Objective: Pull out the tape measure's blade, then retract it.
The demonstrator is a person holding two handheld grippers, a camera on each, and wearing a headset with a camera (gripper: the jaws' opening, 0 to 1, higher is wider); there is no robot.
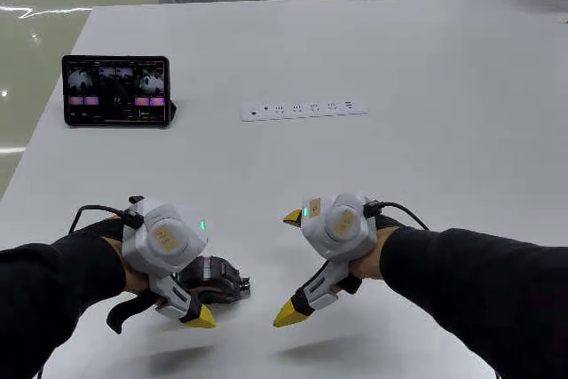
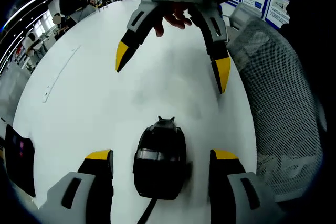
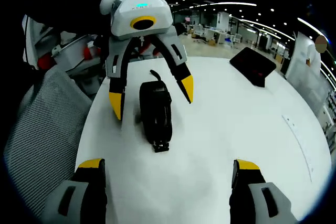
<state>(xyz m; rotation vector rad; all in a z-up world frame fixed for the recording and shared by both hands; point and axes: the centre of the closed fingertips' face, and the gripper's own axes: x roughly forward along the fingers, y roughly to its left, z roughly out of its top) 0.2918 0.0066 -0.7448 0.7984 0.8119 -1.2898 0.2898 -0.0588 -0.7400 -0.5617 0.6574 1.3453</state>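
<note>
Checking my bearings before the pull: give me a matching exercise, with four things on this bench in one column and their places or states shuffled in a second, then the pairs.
Things:
1. tape measure
2. tablet
3. power strip
4. right gripper

Places or states:
A. white, lying flat on the table
B. open, holding nothing
C. standing at the far left, screen lit
D. black, between the jaws of the open left gripper, blade not pulled out

Pairs: 1-D, 2-C, 3-A, 4-B
</note>
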